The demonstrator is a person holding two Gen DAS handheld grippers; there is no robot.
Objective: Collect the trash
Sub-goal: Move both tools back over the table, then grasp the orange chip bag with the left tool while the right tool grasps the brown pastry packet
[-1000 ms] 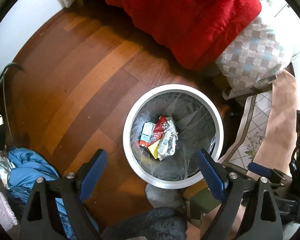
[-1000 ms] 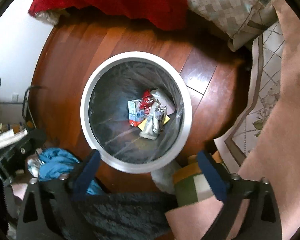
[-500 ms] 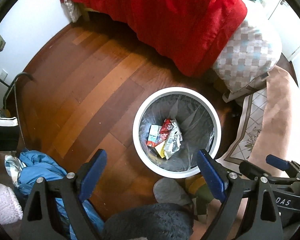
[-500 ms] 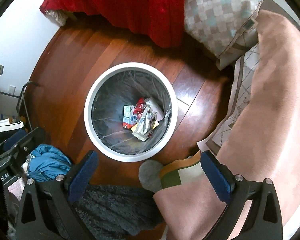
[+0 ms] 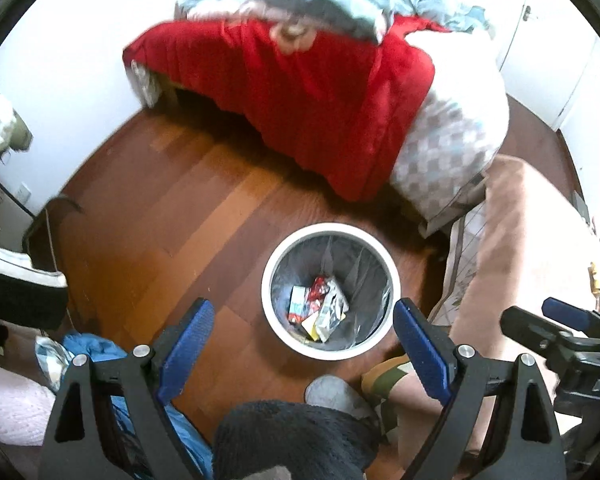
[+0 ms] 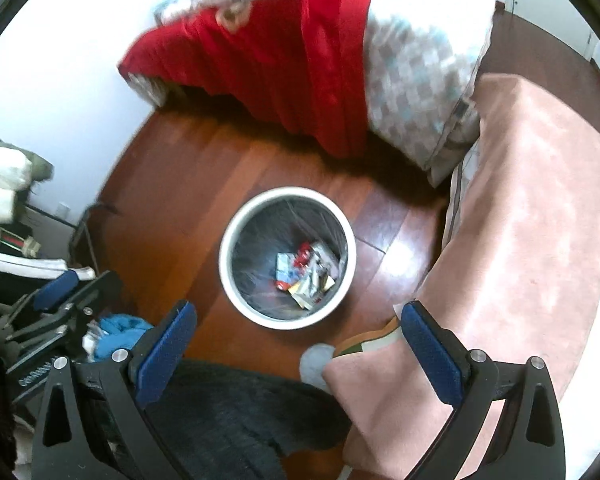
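The left gripper [image 5: 302,344] is cut off at the bottom edge of its own view, so only its blue pads [image 5: 186,342] and black arms show; the right gripper [image 6: 296,350] is cropped the same way. The trash [image 5: 318,310] at the bottom of the bin [image 5: 268,276] is small and crumpled: a pale blue carton, a red wrapper and a silvery yellow packet can be told apart, no more. The top of the red blanket [image 5: 300,92], beyond the bin, and the bluish bedding above it are smeared by blur, and a pale round shape there cannot be made out

Against the frames from a second ago, the bin looks smaller and sits lower in both views, and far more of the bed, wall and floor [image 5: 172,216] around the bin has come into sight. The trash lies as it did

Both grippers stand spread wide with nothing between the pads and touch nothing; they hang above and on the near side of the bin. The right gripper's blue tip shows to the right of the bin in the left view, over the pink cover [image 5: 532,232]. Left of the bin lies a blue cloth [image 5: 96,354], and just before it a dark fuzzy fabric [image 5: 292,436]
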